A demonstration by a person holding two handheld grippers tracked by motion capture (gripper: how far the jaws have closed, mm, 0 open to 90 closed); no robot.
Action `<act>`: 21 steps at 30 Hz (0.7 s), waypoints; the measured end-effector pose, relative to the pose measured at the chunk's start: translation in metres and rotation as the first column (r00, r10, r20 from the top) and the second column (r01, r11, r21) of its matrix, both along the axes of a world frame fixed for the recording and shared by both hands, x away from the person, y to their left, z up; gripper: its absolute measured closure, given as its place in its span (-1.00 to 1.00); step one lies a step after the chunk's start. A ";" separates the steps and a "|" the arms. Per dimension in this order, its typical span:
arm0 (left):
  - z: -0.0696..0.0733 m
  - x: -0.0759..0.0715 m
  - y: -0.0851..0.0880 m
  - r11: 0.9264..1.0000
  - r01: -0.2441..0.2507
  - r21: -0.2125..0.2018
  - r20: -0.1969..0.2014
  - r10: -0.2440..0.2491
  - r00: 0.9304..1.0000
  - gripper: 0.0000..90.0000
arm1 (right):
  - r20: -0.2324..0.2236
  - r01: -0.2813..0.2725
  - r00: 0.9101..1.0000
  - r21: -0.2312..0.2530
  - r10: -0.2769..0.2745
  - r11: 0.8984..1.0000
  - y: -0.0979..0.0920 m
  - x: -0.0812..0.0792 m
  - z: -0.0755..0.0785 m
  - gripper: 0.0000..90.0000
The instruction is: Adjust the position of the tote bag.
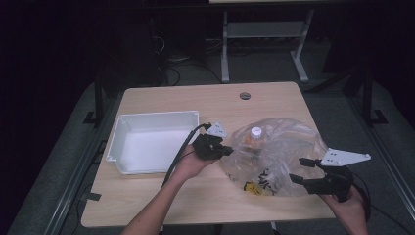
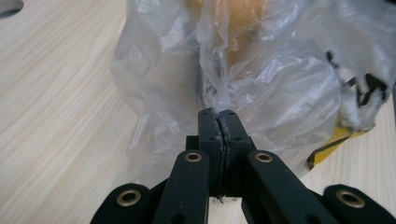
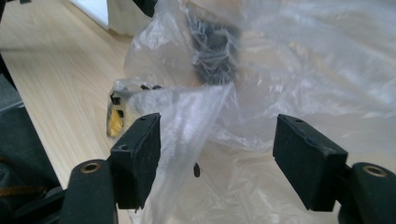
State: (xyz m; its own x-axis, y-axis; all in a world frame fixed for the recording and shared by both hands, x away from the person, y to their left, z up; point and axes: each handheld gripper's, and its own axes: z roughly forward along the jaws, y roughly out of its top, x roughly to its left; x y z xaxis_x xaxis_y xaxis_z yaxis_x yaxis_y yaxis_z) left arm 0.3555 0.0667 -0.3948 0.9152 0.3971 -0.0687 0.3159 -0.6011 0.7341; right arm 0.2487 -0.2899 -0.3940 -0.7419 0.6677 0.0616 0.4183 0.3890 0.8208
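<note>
High view: we see a clear plastic bag [image 1: 276,156] lying on the pale wooden table [image 1: 161,200], well right of an empty white bin [image 1: 147,143]. Inside the bag sit a bottle with a white cap [image 1: 256,131] and a yellow-and-black packet [image 1: 258,186]. We judge the unpacking barely begun, since everything remains bagged and the bin holds nothing. The left gripper [image 1: 226,151] meets the bag's left edge; the right gripper [image 1: 301,171] reaches its right side.

Left gripper view: we find the jaws closed on a pinch of thin, crinkled film, glossy and translucent, with an orange blur behind.

Right gripper view: we find the jaws spread wide, a fold of film [image 3: 187,135] between them, ungripped. The bag looks limp and slippery.
</note>
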 end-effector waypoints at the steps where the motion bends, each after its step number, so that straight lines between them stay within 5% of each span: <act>1: -0.001 -0.001 0.001 1.000 -0.003 -0.004 -0.003 0.003 1.000 0.98 | -0.008 -0.011 1.000 -0.005 0.011 1.000 0.002 0.000 -0.001 -0.24; 11: -0.010 -0.003 0.009 0.999 -0.008 0.038 -0.021 0.009 1.000 0.98 | -0.043 -0.066 0.997 -0.054 0.064 0.996 0.016 0.004 -0.008 0.11; 21: -0.010 -0.002 0.014 0.999 -0.003 0.033 -0.054 0.005 0.999 0.96 | -0.110 -0.103 0.989 -0.079 0.094 0.992 0.022 0.011 -0.017 0.96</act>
State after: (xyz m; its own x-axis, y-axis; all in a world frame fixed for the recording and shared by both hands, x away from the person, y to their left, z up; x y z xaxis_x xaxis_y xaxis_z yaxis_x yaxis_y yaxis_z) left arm 0.3537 0.0806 -0.4049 0.9091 0.4033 -0.1047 0.3567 -0.6233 0.6959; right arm 0.2600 -0.2684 -0.4113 -0.7967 0.5977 0.0899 0.4571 0.4986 0.7365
